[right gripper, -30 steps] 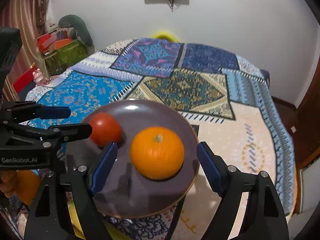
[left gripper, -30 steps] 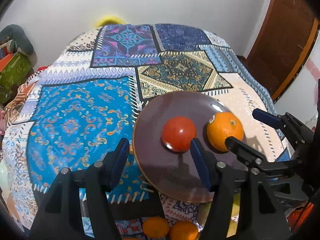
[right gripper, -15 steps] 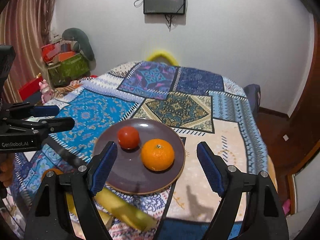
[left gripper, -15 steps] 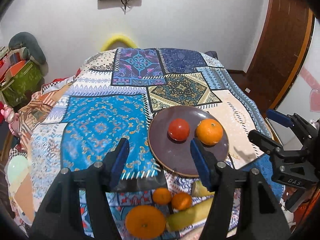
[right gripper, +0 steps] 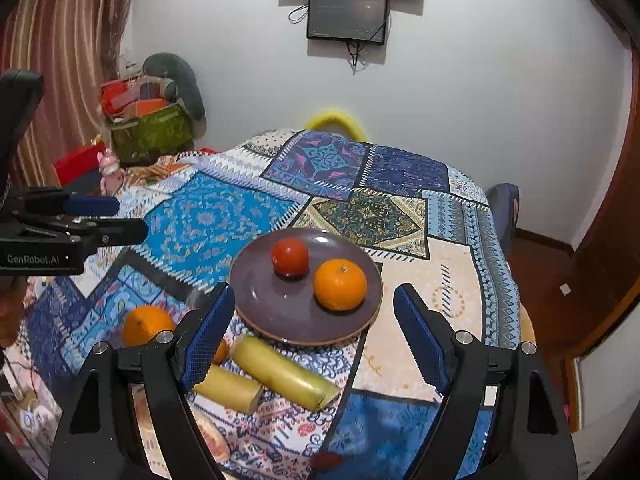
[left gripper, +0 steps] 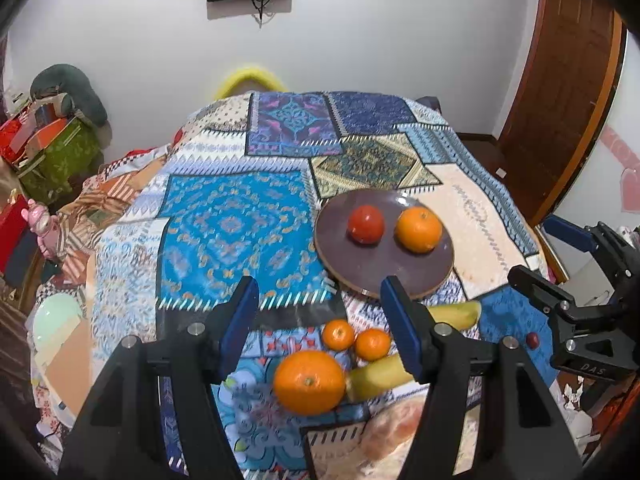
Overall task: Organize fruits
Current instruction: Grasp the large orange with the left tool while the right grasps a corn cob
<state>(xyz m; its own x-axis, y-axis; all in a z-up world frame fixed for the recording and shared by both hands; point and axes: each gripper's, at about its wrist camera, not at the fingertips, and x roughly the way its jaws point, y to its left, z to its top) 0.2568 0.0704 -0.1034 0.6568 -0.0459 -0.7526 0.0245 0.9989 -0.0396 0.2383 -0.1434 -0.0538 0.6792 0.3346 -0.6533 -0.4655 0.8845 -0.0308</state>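
- Fruit sits in two groups on a bed covered by a patchwork quilt [left gripper: 240, 216]: some on a plate, the rest loose on the cloth.
- The brown plate [left gripper: 384, 272] [right gripper: 280, 312] holds a red tomato [left gripper: 366, 224] [right gripper: 290, 257] at about 10 o'clock of its centre and an orange [left gripper: 418, 229] [right gripper: 340, 285] at about 2 o'clock in the left wrist view; the two are just beside each other.
- Loose fruit lies off the plate's near rim, around 6 to 7 o'clock of it: a large orange [left gripper: 309, 382] [right gripper: 146, 324], two small tangerines [left gripper: 338, 334] touching each other, and two bananas [right gripper: 284, 372], one just beside the plate's rim.
- The left gripper [left gripper: 320, 320] hangs above the loose fruit with its jaws apart and nothing between them; the tangerines and the large orange show in the gap.
- The right gripper [right gripper: 316, 332] hovers at the plate's near edge with its jaws spread wide and gripping nothing; the plate's near rim shows between them.
- In the left wrist view the right gripper shows at 3 o'clock; in the right wrist view the left one shows at 9 o'clock.
- A screen [right gripper: 347, 16] hangs on the wall at 12 o'clock.
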